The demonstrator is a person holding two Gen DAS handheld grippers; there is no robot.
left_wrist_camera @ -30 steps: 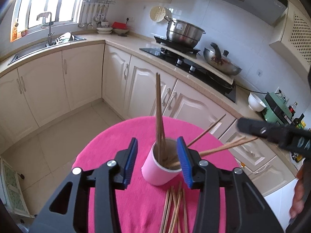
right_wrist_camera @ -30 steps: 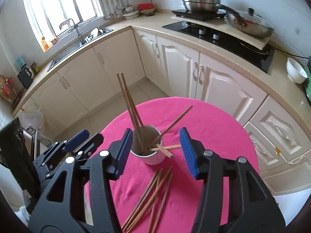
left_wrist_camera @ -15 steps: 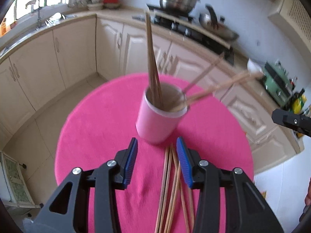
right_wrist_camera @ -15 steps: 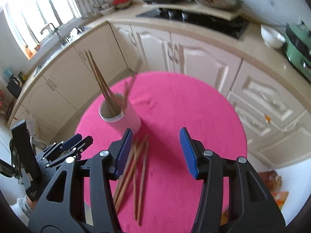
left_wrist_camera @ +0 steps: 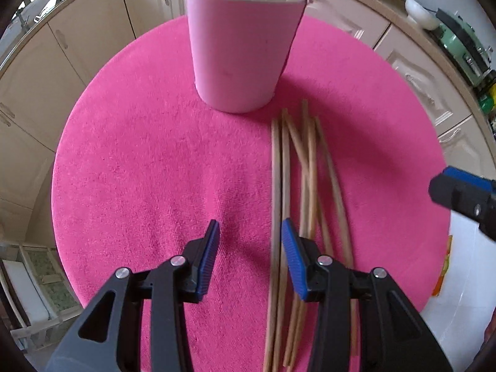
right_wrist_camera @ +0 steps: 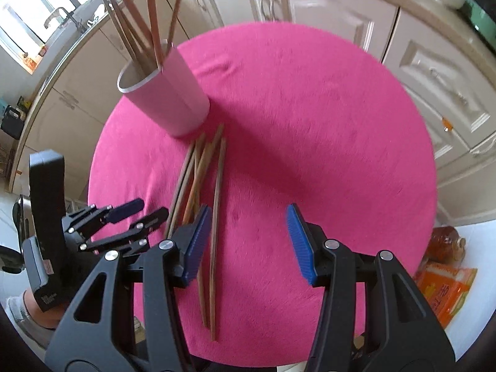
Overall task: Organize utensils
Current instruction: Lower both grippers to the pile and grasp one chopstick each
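Your left gripper (left_wrist_camera: 250,236) stands part open over the pink surface (left_wrist_camera: 148,161), holding nothing; the loose chopsticks (left_wrist_camera: 297,167) lie just beside its right finger. Your right gripper (right_wrist_camera: 248,221) is part open and empty too, one chopstick running between its fingers. The loose chopsticks lie near the surface's middle, tips close to the pink cup (right_wrist_camera: 173,102), which holds more chopsticks near the far edge.

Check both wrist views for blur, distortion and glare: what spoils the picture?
Left wrist view: strong fisheye bending of the cabinets, and the loose chopsticks smear where they pass the left gripper. Right wrist view: the pink cloth is softly motion-blurred, the window at upper left is blown out, and the cup casts a soft shadow.
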